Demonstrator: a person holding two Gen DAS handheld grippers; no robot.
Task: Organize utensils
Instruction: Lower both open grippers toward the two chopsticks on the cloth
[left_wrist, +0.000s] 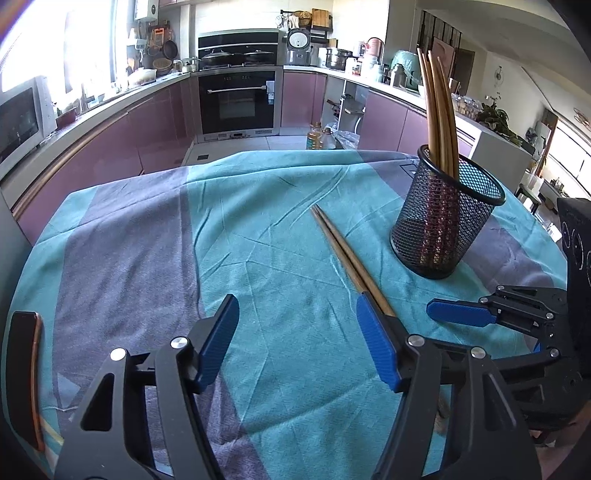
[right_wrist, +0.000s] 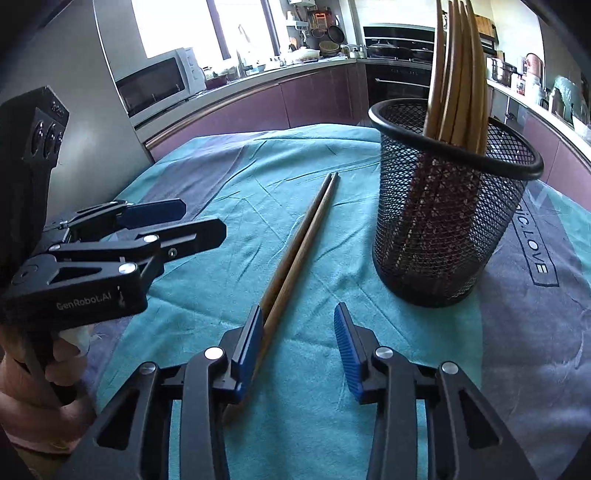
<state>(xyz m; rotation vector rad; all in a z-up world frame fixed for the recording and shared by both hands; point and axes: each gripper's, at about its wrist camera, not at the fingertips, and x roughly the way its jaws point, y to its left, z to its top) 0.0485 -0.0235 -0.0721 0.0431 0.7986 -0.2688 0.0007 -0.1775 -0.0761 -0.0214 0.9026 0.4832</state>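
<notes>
A pair of brown wooden chopsticks (left_wrist: 341, 249) lies side by side on the teal cloth; it also shows in the right wrist view (right_wrist: 299, 247). A black mesh cup (left_wrist: 445, 218) stands upright to their right and holds several wooden chopsticks (left_wrist: 439, 114); the cup (right_wrist: 448, 218) and its chopsticks (right_wrist: 460, 74) show in the right wrist view too. My left gripper (left_wrist: 299, 343) is open and empty, its right finger beside the chopsticks' near end. My right gripper (right_wrist: 299, 354) is open, its left finger (right_wrist: 249, 350) against the chopsticks' near end.
The table wears a teal and grey-purple cloth (left_wrist: 147, 240). A dark phone-like object (left_wrist: 24, 376) lies at the left edge. The right gripper (left_wrist: 517, 321) shows low on the right in the left wrist view, the left gripper (right_wrist: 110, 251) on the left in the right wrist view. Kitchen counters and an oven (left_wrist: 236, 99) stand behind.
</notes>
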